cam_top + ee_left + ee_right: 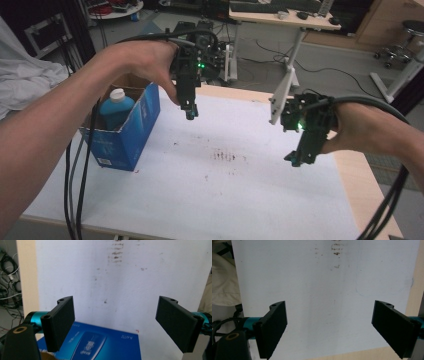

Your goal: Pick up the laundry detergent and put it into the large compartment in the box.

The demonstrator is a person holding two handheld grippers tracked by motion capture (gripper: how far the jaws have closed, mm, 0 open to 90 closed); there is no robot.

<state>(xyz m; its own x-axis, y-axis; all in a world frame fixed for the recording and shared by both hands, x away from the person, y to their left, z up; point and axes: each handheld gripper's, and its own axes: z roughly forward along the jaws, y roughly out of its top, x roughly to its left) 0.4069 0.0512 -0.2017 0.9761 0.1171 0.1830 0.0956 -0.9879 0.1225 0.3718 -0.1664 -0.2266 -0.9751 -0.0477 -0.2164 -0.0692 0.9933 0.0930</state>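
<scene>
blue box (131, 129) just left of the left tongs (190, 111)

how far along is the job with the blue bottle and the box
Done, it seems: the blue bottle stands inside the blue box. In hand: nothing; the left gripper, beside the box, and the right gripper both hang open over the white sheet. Left: nothing more waits on the sheet.

Blue box (90, 343) cut off below
</scene>
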